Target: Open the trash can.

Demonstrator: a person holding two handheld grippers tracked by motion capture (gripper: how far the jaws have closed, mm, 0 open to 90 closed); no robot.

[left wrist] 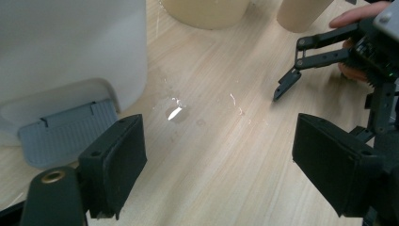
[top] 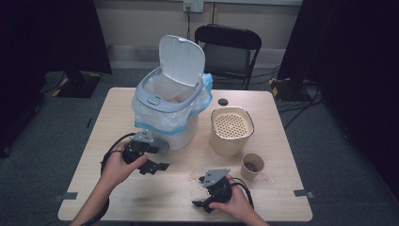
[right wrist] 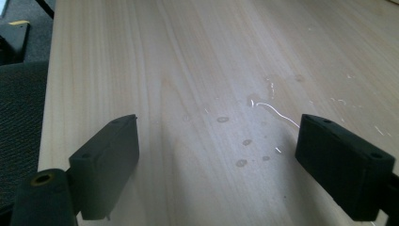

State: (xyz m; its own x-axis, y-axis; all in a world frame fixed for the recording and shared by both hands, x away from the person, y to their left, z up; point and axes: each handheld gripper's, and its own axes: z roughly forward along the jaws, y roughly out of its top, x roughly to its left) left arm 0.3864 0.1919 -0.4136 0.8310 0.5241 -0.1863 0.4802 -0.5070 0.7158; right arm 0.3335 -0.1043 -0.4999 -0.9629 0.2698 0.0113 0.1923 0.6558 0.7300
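Observation:
My left gripper [top: 160, 157] hovers low over the wooden table [top: 117, 122], just in front of a white pedal bin [top: 171, 108] whose lid stands up. Its jaws are open with nothing between them [left wrist: 221, 165]; the bin's wall [left wrist: 70, 47] and grey pedal [left wrist: 66, 132] lie to their left. My right gripper [top: 197, 190] rests near the table's front edge, pointing left, open and empty [right wrist: 226, 165]. One of its fingertips [left wrist: 283, 88] shows in the left gripper view. Small wet spots [right wrist: 242, 141] glisten on the wood between the two grippers.
A cream container with a perforated top [top: 230, 129] stands right of the bin. A brown paper cup [top: 252, 165] sits in front of it. A small black disc [top: 223, 101] lies at the table's back. A black folding chair [top: 228, 47] stands behind the table.

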